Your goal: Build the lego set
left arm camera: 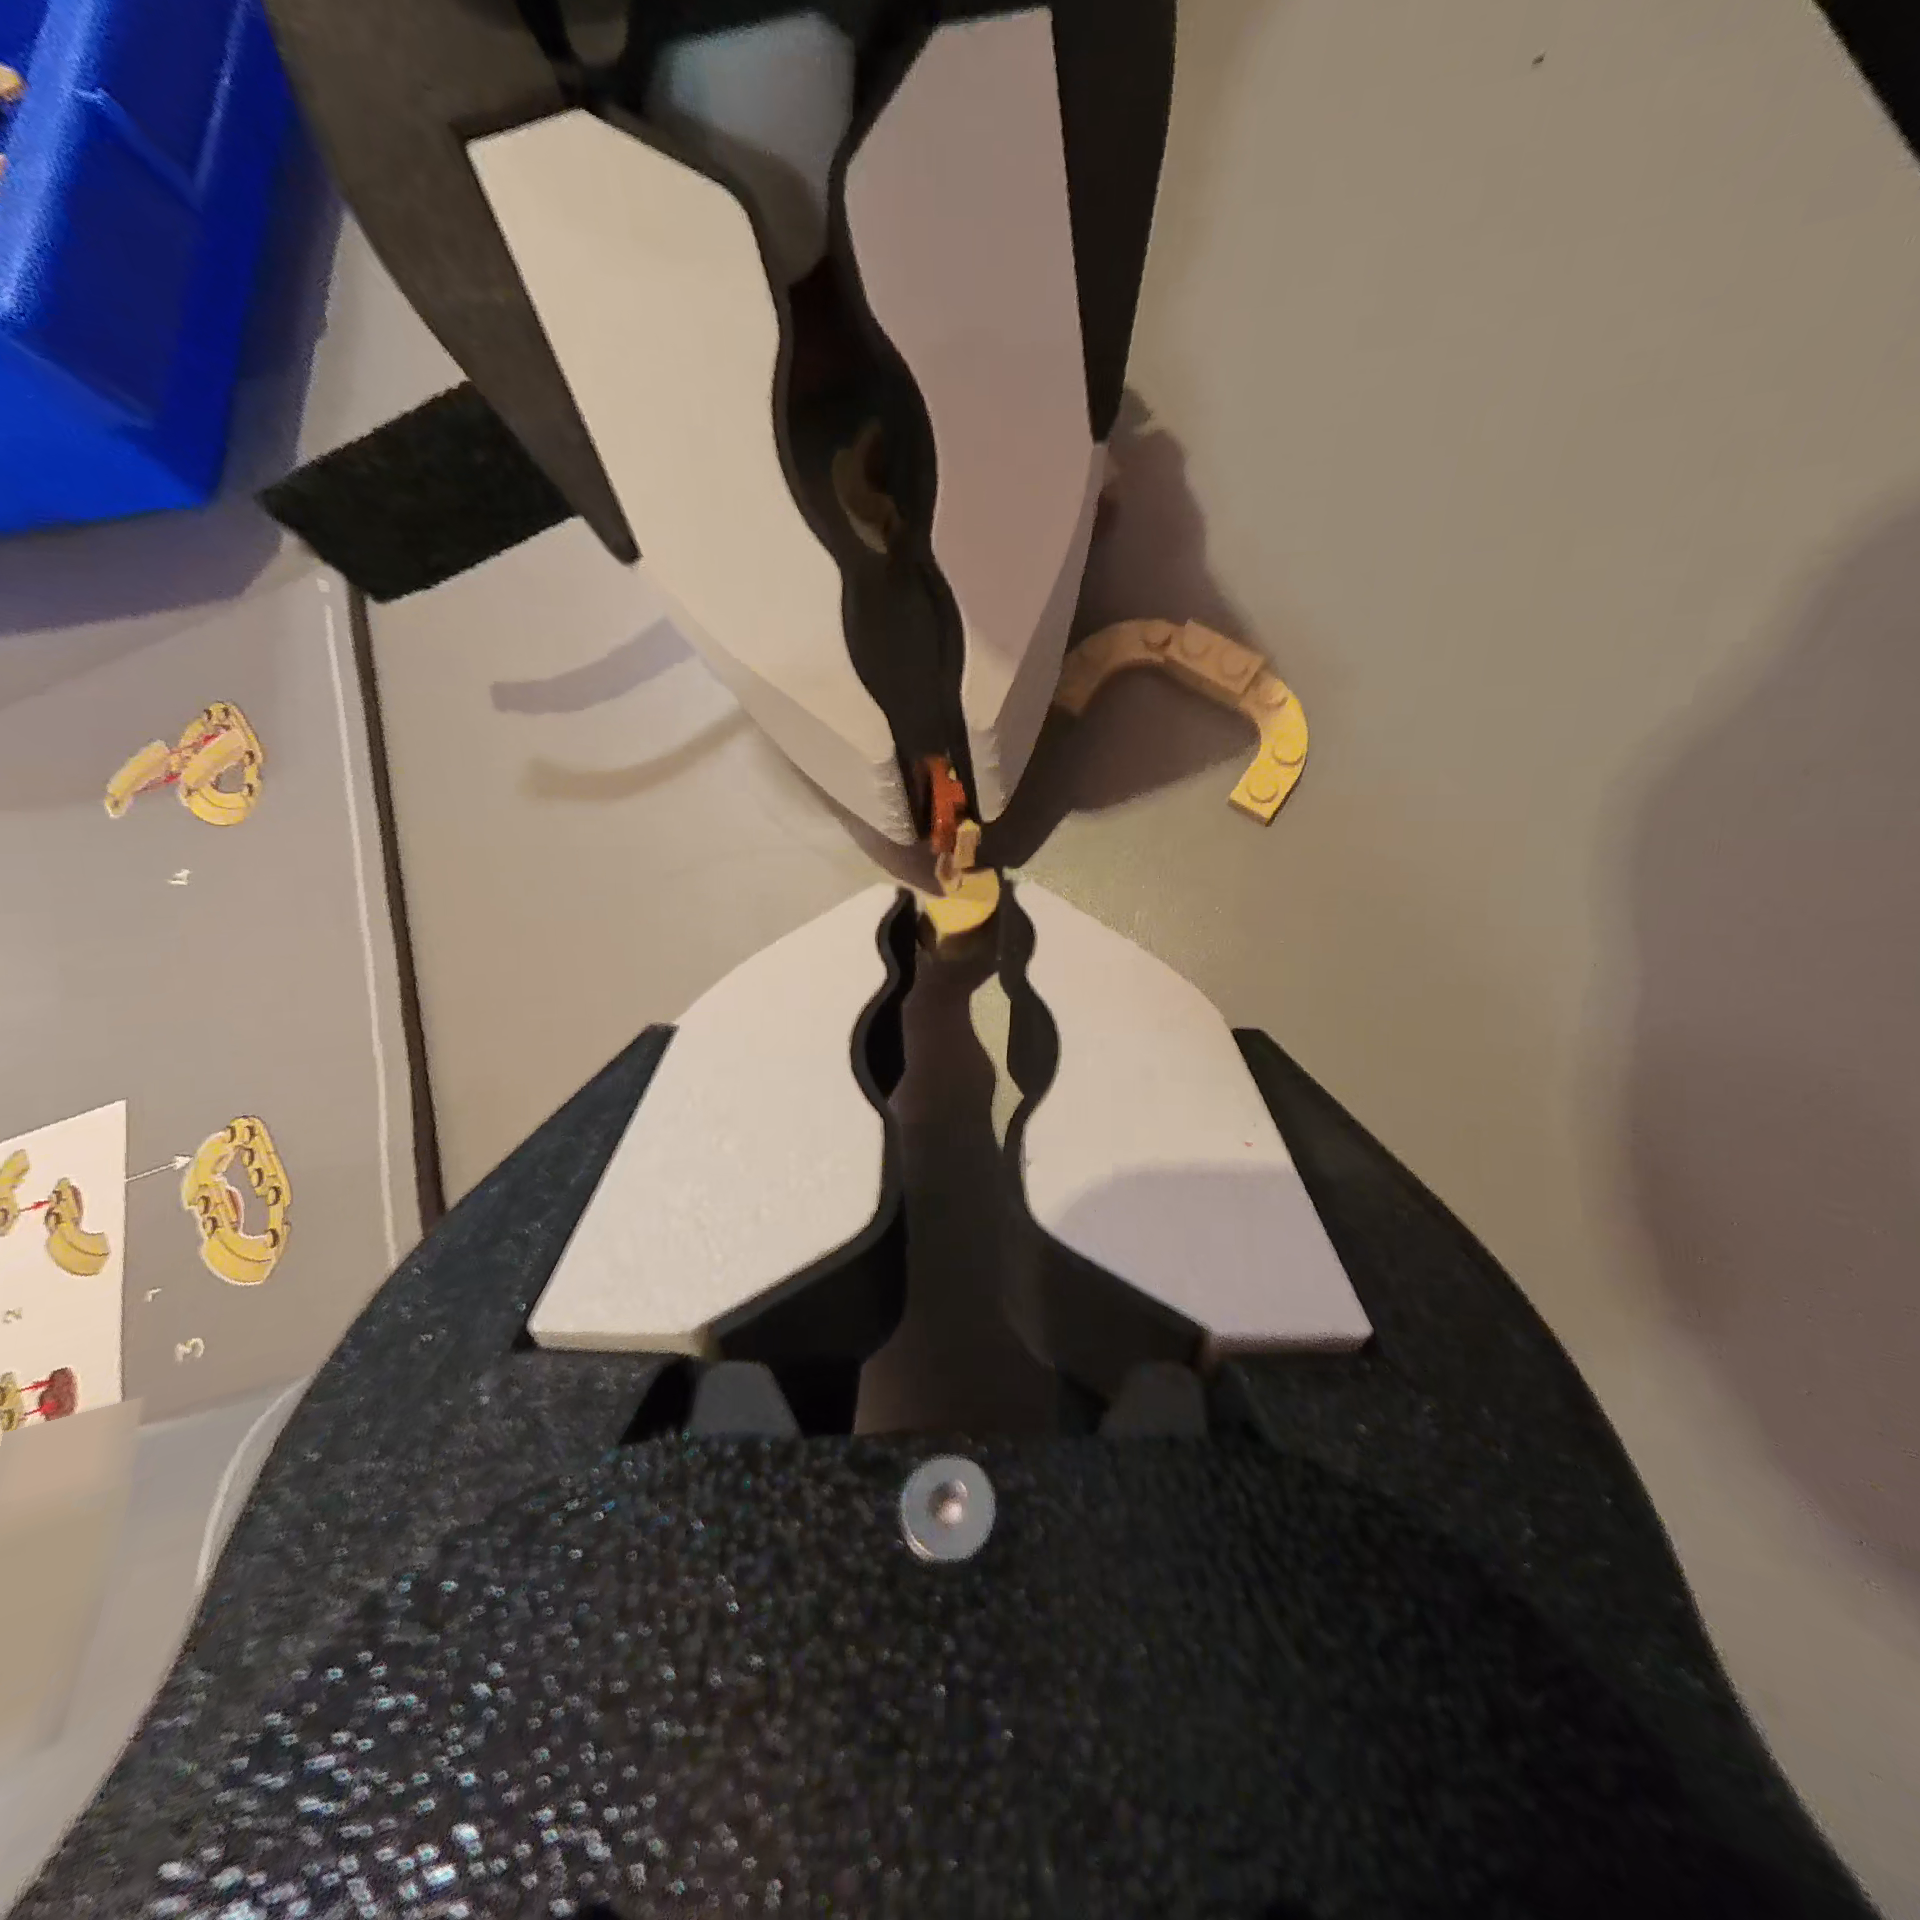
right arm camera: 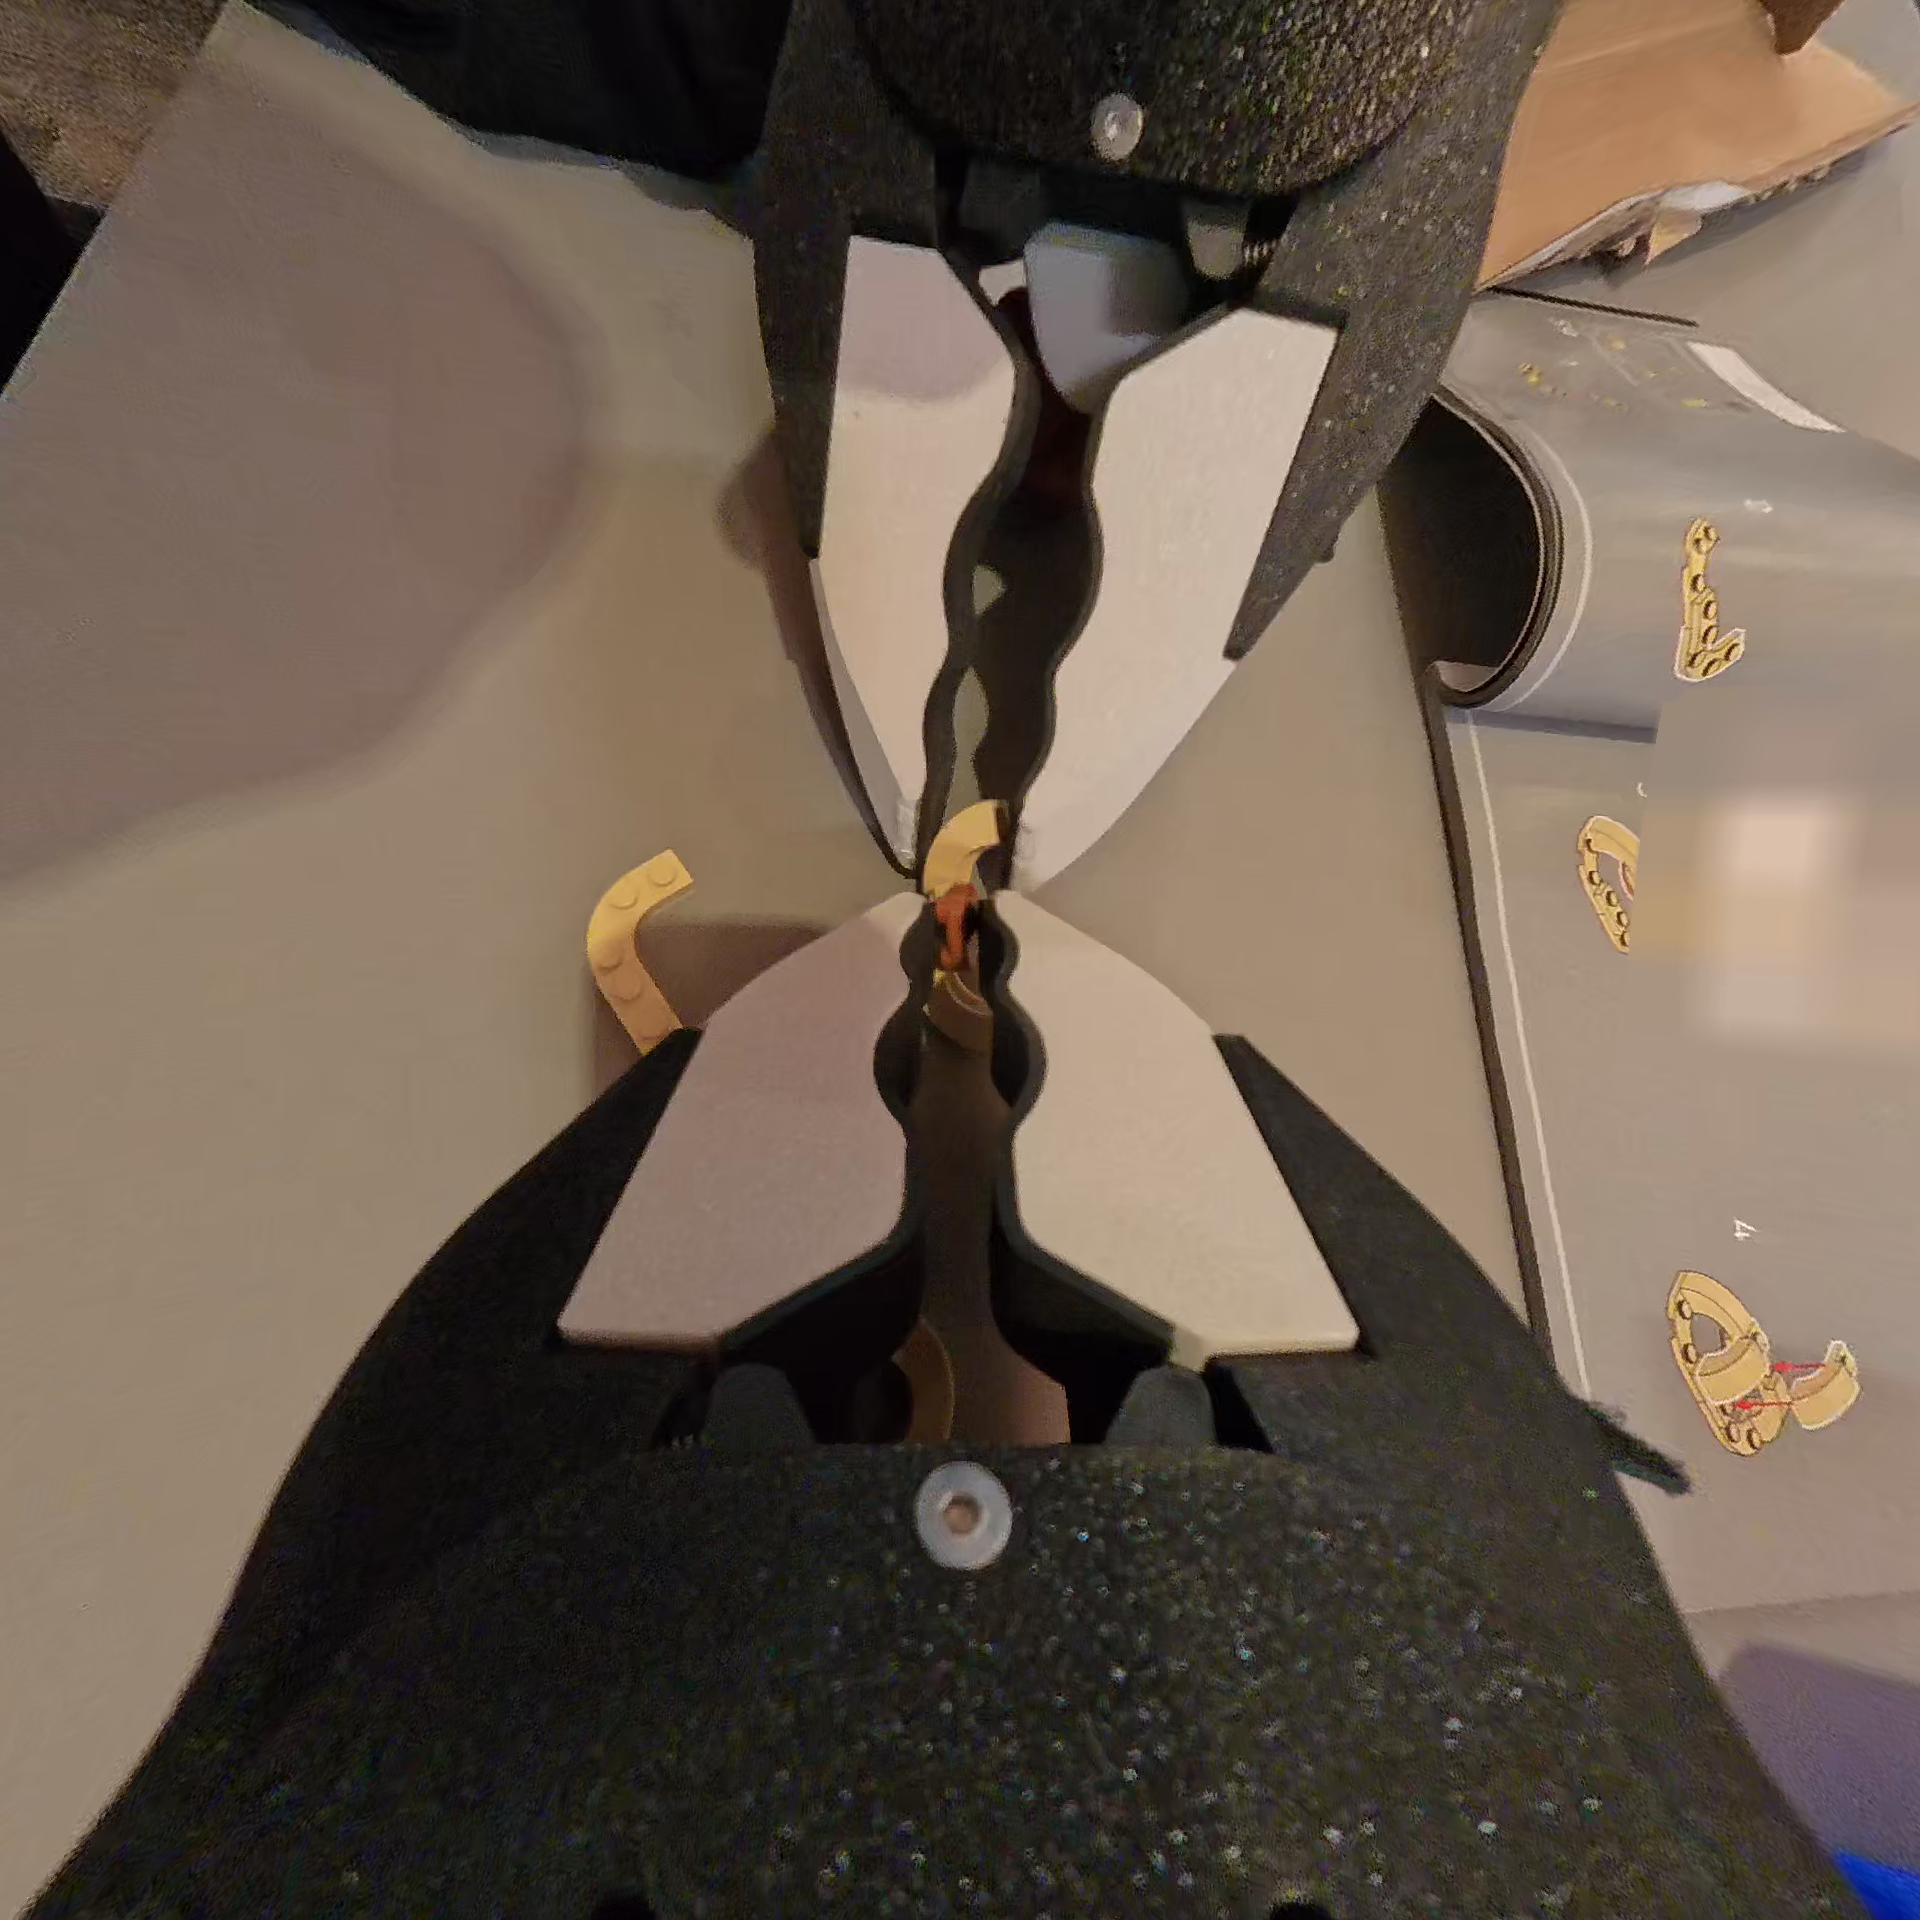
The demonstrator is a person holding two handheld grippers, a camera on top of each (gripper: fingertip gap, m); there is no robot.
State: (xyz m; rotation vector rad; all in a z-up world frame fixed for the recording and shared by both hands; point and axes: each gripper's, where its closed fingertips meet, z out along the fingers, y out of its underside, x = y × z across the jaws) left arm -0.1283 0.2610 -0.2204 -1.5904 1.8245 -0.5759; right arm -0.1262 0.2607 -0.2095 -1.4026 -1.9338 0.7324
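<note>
Left wrist view first: the left gripper [left arm camera: 958, 909] comes up from the bottom, tongs pinched nearly shut on a small tan curved piece [left arm camera: 961, 902] right at the tips. The right gripper [left arm camera: 951, 805] comes down from the far side, tip to tip with it, closed on a reddish-brown piece [left arm camera: 943, 800] with a tan bit touching the curved one. On the pale table [left arm camera: 1507, 468] just right of the tips lies a tan arch assembly [left arm camera: 1195, 665] with studs up. Far left there's a blue bin [left arm camera: 114, 260], a black strip [left arm camera: 416, 499] beside it, and the instruction booklet [left arm camera: 208, 935] open nearer on the left.

Right wrist view: same meeting, flipped. The right gripper [right arm camera: 951, 930] is at the bottom, tongs squeezed onto the reddish-brown piece [right arm camera: 951, 920]; the left gripper [right arm camera: 961, 847] comes from the top, clamped on the tan curved piece [right arm camera: 961, 842]. The two pieces touch, held off the table. The tan arch assembly [right arm camera: 629, 935] sits left, partly hidden behind the right gripper. The booklet [right arm camera: 1714, 1039] is on the right, with cardboard [right arm camera: 1662, 135] at the far right corner.
</note>
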